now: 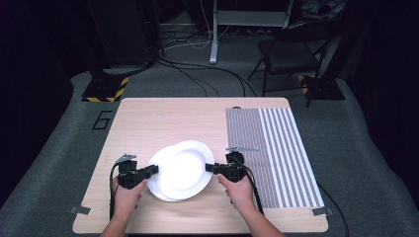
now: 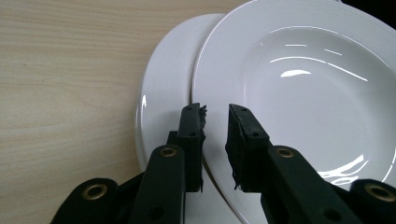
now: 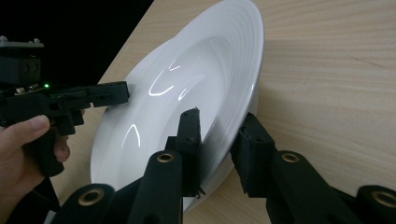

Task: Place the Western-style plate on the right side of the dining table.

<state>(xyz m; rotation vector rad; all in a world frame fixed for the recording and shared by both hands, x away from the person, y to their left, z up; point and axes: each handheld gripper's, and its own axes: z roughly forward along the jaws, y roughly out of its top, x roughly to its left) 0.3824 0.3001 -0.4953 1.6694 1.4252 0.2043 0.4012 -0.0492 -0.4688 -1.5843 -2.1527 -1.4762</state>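
Two white plates lie stacked and offset near the front middle of the wooden table (image 1: 148, 118). The upper plate (image 1: 184, 167) is glossy, round and deep-welled with a broad flat rim. The lower plate (image 1: 157, 186) peeps out under it as a crescent from about 7 to 10 o'clock.

The left gripper (image 1: 154, 169) comes in at 9 o'clock of the upper plate. In the left gripper view its black jaws stand narrowly apart with the upper plate's (image 2: 299, 70) rim edge running into the gap between them, pinching that rim; the lower plate (image 2: 163, 88) lies just left of the jaws. The right gripper (image 1: 209, 168) comes in at 3 o'clock. In the right gripper view its jaws straddle the upper plate's (image 3: 196, 84) rim, one pad on the well side and one underneath, closed on it, and the left gripper (image 3: 122, 93) shows at the far rim at 9 o'clock.

At 3 o'clock of the plates, just behind the right gripper, lies a flat rectangular mat (image 1: 274, 153) in grey and white stripes, finer on its left half. The tabletop is pale wood grain, matt and smooth. Beyond the table at 1 o'clock stands a dark folding chair (image 1: 289, 49), and loose cables (image 1: 197, 74) trail over the grey floor at 12 o'clock.
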